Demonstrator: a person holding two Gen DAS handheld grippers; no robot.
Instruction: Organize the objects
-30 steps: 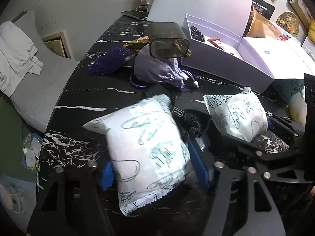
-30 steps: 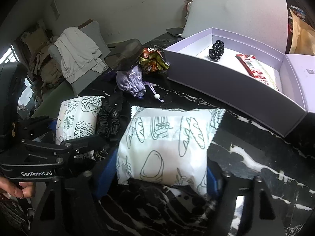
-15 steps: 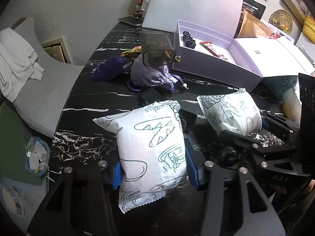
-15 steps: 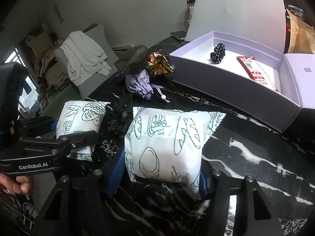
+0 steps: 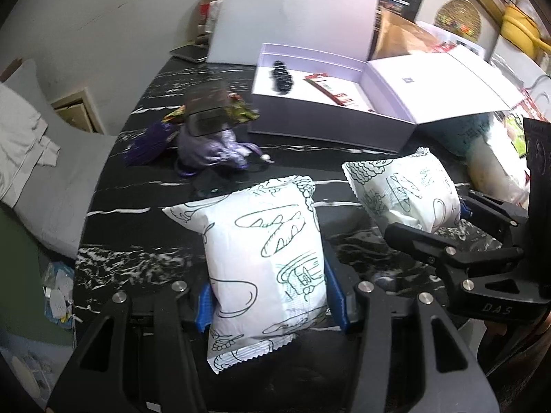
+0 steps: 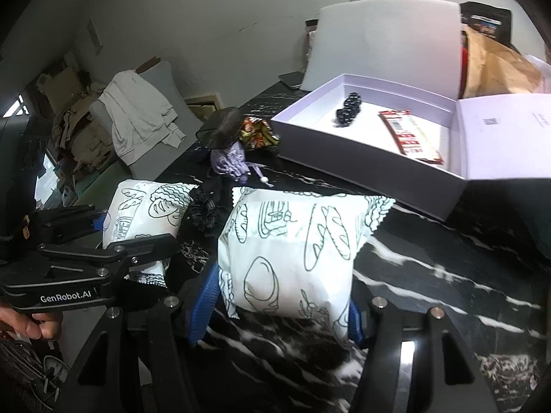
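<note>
Two white bread packets with green drawings are held above the black marble table (image 5: 144, 234). My left gripper (image 5: 270, 304) is shut on one bread packet (image 5: 265, 258), its blue pads pressing both sides. In the right wrist view my right gripper (image 6: 279, 309) is shut on the other bread packet (image 6: 292, 247). Each view also shows the other pair: the right gripper (image 5: 430, 216) with its packet (image 5: 403, 192), and the left gripper (image 6: 134, 232) with its packet (image 6: 148, 210). Beyond them an open lilac box (image 5: 330, 117) holds a black beaded item (image 5: 282, 75) and a red snack bar (image 5: 327, 89).
A purple pouch (image 5: 210, 148), a dark see-through container (image 5: 206, 110) and a shiny wrapper (image 5: 241, 110) lie left of the box. A black scrunchie (image 6: 203, 210) lies between the packets. A grey chair with white cloth (image 6: 137, 120) stands past the table's left edge. A brown paper bag (image 6: 496, 65) is behind the box.
Both grippers have narrowed onto their packets and raised them off the table. The table and box now look farther below.
</note>
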